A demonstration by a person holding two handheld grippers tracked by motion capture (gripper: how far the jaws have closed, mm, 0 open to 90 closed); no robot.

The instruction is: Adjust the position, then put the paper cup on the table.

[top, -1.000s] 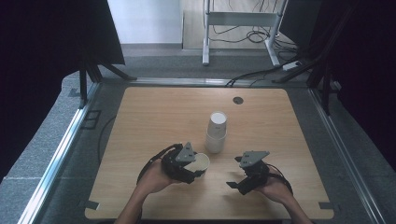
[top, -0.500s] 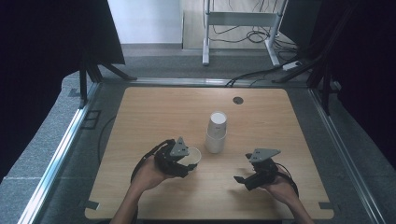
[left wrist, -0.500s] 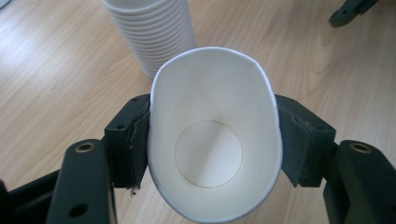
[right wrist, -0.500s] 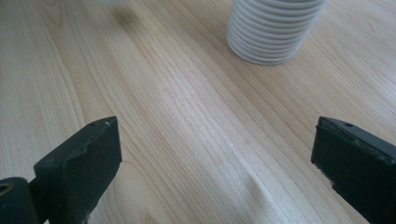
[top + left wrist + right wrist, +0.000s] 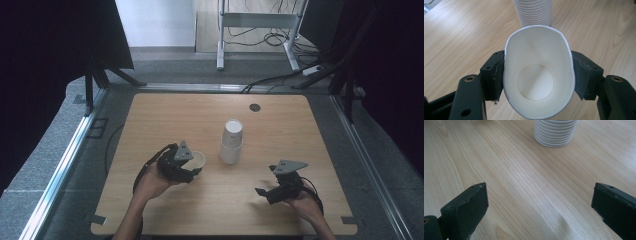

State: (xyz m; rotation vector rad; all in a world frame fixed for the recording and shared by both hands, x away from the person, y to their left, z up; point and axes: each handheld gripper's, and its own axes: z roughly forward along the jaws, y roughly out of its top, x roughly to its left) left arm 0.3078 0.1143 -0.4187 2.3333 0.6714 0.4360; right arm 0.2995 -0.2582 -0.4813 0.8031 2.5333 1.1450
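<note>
Between the pads of your left gripper (image 5: 537,82) sits a single white paper cup (image 5: 539,75), clamped hard enough that its round mouth is pressed into an oval. It lies tipped toward the camera, so the left gripper view looks straight into its smooth matte interior and the flat circular base. In the high view that cup (image 5: 197,160) is held at the table's near left, just left of the stack. Your left hand (image 5: 152,182) reaches in from the bottom edge with the forearm angled up and to the right, the gripper pointing at the stack of paper cups (image 5: 232,142).

That stack stands upside down near the table's middle, a tapering white column whose rolled rims form tight ridges in both gripper views.

Your right gripper (image 5: 270,192) rests low at the near right, aimed left across the table, your right hand (image 5: 306,205) behind it. Its jaws have just been opening and now stand wide apart with nothing between them but bare wood. The black pads look worn and ragged at their edges.

Beneath everything, the wooden table (image 5: 165,115) is pale, with fine straight grain.
</note>
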